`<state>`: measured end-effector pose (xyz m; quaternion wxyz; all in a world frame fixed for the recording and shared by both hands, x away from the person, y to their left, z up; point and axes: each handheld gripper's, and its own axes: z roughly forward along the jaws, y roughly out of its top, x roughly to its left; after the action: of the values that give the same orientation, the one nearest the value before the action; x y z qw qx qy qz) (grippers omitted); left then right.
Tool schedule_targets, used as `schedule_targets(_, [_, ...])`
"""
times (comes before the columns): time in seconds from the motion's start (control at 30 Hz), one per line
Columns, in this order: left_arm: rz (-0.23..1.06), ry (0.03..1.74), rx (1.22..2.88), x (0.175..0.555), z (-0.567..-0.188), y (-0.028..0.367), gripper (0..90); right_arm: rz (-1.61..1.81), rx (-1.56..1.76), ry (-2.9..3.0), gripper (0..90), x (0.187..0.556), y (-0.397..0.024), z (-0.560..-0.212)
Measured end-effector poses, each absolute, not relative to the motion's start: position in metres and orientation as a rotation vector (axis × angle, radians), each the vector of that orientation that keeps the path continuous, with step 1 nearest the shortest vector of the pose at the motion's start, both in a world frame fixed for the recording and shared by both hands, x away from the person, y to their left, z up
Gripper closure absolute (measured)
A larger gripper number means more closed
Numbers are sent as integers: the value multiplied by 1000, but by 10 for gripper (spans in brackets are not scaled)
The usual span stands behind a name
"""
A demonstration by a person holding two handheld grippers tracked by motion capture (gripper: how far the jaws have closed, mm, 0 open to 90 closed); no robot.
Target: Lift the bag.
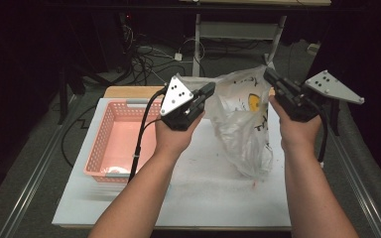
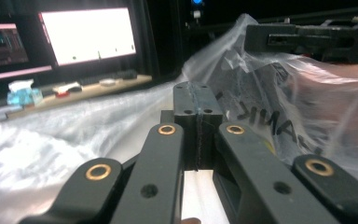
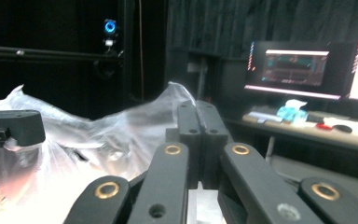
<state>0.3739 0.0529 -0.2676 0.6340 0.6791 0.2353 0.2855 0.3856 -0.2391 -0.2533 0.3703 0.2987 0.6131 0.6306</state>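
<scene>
left gripper and right gripper: matte black bodies, each topped by a grey three-cornered plate with dark screw holes, and each trailing a black cable from its rear. seen along the jaws in the gripper views, each carries two flat black linkage bars pinned with brass-ringed pivots, leading to a pair of narrow rectangular black jaw blocks with small screw holes near the tip and a thin seam between them. both forearms are bare, with no sleeves, gloves or watch in sight.
</scene>
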Motion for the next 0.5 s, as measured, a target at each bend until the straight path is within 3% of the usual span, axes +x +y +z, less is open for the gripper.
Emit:
schedule_targets(0.27, [659, 498, 1521, 386, -233, 37, 889, 1588, 760, 1474, 900, 387, -257, -218])
schedule_targets(0.5, [639, 546, 1601, 396, -267, 34, 888, 1546, 809, 1515, 900, 391, -266, -243])
